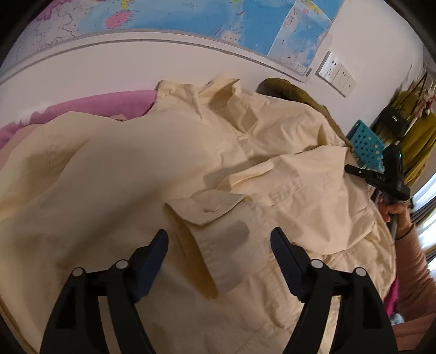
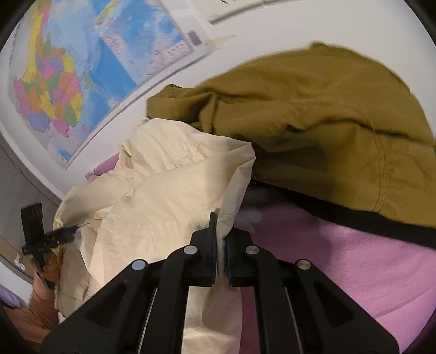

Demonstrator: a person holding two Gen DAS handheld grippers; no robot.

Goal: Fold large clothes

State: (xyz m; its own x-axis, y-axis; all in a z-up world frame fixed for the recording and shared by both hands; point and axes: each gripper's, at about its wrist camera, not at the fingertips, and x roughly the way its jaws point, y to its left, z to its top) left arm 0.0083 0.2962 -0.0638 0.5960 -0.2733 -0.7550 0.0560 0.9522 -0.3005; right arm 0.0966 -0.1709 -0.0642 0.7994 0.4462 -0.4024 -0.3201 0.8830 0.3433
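A large cream shirt (image 1: 136,163) lies spread over the bed, collar towards the wall. In the left wrist view a buttoned sleeve cuff (image 1: 207,207) rests folded across the shirt's body. My left gripper (image 1: 218,234) hovers just above that sleeve, open, with the cuff end between its fingers and nothing pinched. In the right wrist view my right gripper (image 2: 222,231) is shut on an edge of the cream shirt (image 2: 163,190), the cloth bunched between its pads. A hand (image 1: 395,212) holds the right gripper at the shirt's right edge.
An olive-brown garment (image 2: 313,122) lies heaped behind the shirt against the wall. A pink blanket (image 2: 340,266) covers the bed. A map (image 1: 245,24) and a socket panel (image 1: 338,73) are on the wall. A blue perforated basket (image 1: 366,144) stands at the right.
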